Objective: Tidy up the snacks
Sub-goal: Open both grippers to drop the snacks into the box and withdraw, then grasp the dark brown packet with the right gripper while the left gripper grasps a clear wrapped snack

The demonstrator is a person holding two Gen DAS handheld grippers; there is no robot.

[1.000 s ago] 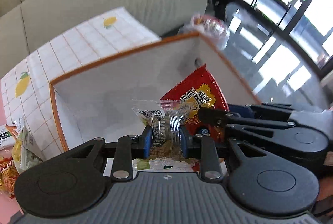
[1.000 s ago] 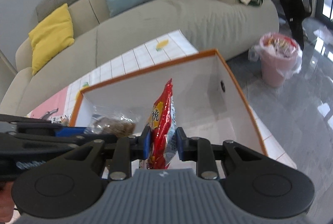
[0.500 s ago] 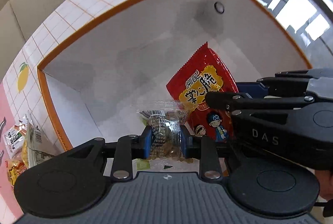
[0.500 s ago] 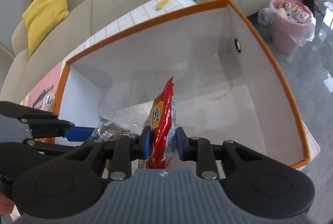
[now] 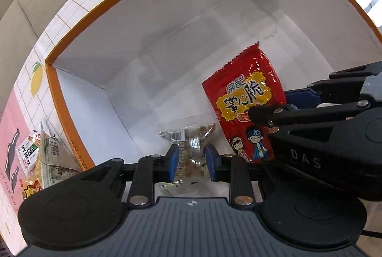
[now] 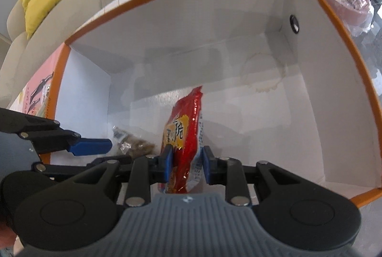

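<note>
Left gripper (image 5: 191,162), jaws opening, held a clear snack packet (image 5: 189,144); right gripper (image 6: 185,162), also opening, held a red snack bag (image 6: 185,137), both inside the orange-rimmed box (image 6: 310,80).

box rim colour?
Orange, edging the white open cardboard box; clearest in the right wrist view.

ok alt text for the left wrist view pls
The left gripper holds a clear snack packet low inside a white box with an orange rim, its jaws starting to open. Beside it, the right gripper holds a red snack bag.
</note>
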